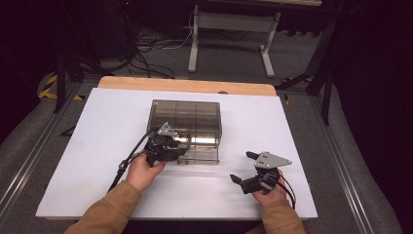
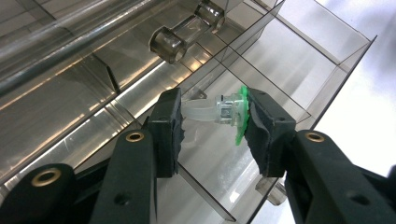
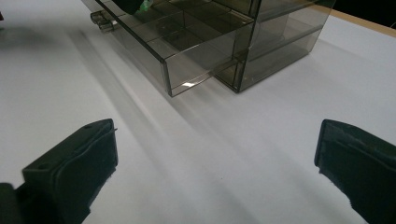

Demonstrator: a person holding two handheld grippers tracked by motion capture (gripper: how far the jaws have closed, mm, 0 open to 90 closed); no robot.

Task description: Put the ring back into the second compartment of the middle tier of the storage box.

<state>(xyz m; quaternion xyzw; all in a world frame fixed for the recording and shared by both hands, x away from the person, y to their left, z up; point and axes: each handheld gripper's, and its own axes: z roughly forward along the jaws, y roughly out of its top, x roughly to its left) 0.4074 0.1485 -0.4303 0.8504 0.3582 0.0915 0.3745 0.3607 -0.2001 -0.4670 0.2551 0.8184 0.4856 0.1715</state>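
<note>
Overhead, the left gripper (image 1: 181, 148) is reaching into the pulled-out drawer (image 1: 204, 157) of a smoky clear cabinet (image 1: 185, 114) on the white table (image 1: 97, 146), while the right gripper (image 1: 242, 168) is resting well apart, its jaws standing wide with nothing between them.

Along the left gripper view, the jaws are clamping a small clear part with a green disc (image 2: 229, 111) above the drawer's compartments (image 2: 280, 60).

From the right gripper view, the drawer (image 3: 187, 51) is sitting ahead of the spread jaws.

Bright white table (image 1: 97, 161) against dark surroundings, glare streaks on smoky plastic, soft overall focus
</note>
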